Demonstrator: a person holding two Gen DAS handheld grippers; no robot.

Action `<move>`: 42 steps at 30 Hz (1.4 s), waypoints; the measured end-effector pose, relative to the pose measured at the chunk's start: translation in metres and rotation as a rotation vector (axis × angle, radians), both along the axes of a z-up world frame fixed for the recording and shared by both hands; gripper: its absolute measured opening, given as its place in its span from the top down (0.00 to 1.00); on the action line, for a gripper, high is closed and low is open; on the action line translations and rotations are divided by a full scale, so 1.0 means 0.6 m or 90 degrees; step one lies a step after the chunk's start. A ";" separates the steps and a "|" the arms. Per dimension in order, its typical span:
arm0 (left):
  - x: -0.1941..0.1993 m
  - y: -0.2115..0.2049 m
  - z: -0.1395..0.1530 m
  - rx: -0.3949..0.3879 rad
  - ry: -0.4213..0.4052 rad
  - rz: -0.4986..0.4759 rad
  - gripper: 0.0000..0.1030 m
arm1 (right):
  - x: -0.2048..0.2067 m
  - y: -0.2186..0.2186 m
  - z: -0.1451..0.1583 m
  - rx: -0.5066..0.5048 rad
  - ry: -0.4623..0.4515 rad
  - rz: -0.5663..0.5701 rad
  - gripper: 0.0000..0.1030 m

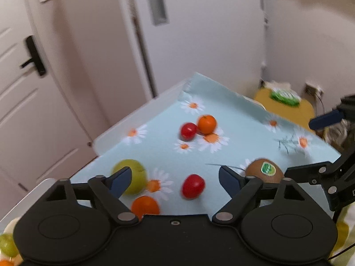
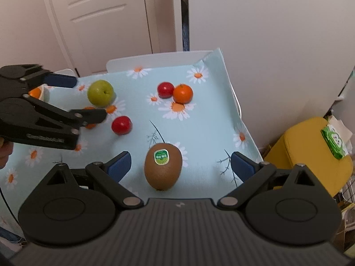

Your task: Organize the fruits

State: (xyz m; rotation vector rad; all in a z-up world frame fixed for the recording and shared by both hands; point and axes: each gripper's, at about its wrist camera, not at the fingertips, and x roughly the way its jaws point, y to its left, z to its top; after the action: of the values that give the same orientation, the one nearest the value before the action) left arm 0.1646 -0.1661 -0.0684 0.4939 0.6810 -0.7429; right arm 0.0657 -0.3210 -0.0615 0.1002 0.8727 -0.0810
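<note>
R gripper point(image 2: 179, 166) is up front, jaws wide apart w/ the kiwi point(image 2: 163, 166) lying on the daisy cloth point(image 2: 210, 119) between them, not touched. L gripper point(image 1: 175, 180) also spread, empty, above a red tomato point(image 1: 192, 186) near the green apple point(image 1: 133, 176).

An orange point(image 2: 89, 117) sits mostly hidden behind the left tool point(image 2: 88, 97).

On the daisy-print tabletop point(image 2: 199, 119) lie one green round apple point(image 2: 100, 93), one brown fuzzy kiwi point(image 2: 163, 168) with a green sticker, and two glossy red tomatoes point(image 2: 121, 125) point(image 2: 165, 89). Two round orange tangerines are there: one point(image 2: 182, 93) in full view, the other point(image 1: 145, 206) partly hidden.
</note>
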 end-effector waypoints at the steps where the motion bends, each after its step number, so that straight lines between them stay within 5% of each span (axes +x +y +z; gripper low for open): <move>1: 0.005 -0.008 -0.011 0.010 0.006 -0.015 0.19 | 0.002 0.000 -0.005 0.001 0.004 -0.004 0.00; 17: 0.047 -0.041 -0.093 0.079 0.071 -0.126 0.47 | 0.021 0.028 -0.054 0.012 0.047 -0.063 0.05; 22: 0.049 -0.044 -0.093 0.076 0.079 -0.151 0.66 | 0.028 0.036 -0.063 0.009 0.053 -0.067 0.12; 42: 0.019 -0.027 -0.089 0.093 0.070 -0.151 0.67 | 0.056 0.056 -0.097 -0.014 0.074 -0.028 0.27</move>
State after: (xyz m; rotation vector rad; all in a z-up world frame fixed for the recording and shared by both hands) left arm 0.1761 -0.1824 -0.1216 0.6785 0.7911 -0.9531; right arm 0.0991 -0.2874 -0.1197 0.0954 0.9853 -0.1381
